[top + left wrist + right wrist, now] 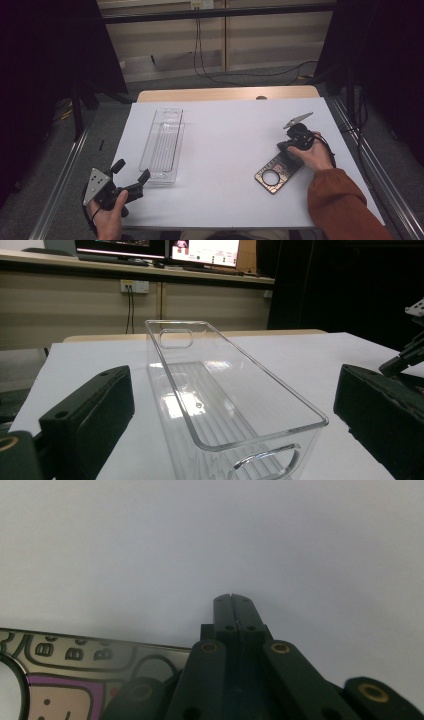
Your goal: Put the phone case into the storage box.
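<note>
Down at the lower left of the high view, the left gripper (131,176) rests in the person's left hand (107,215) at the near edge of the white worktop (230,150), its jaws spread wide and holding nothing. Just beyond them stands a clear plastic bin (163,145), long and narrow, empty, with a cut-out handle at each end; in the left gripper view it lies straight ahead between the two black jaws. At the right of the high view, the right gripper (286,152) points down at a flat dark card with a round hole (278,173), its jaws clenched together; in the right gripper view they meet just above the card's upper edge, with nothing between them.
</note>
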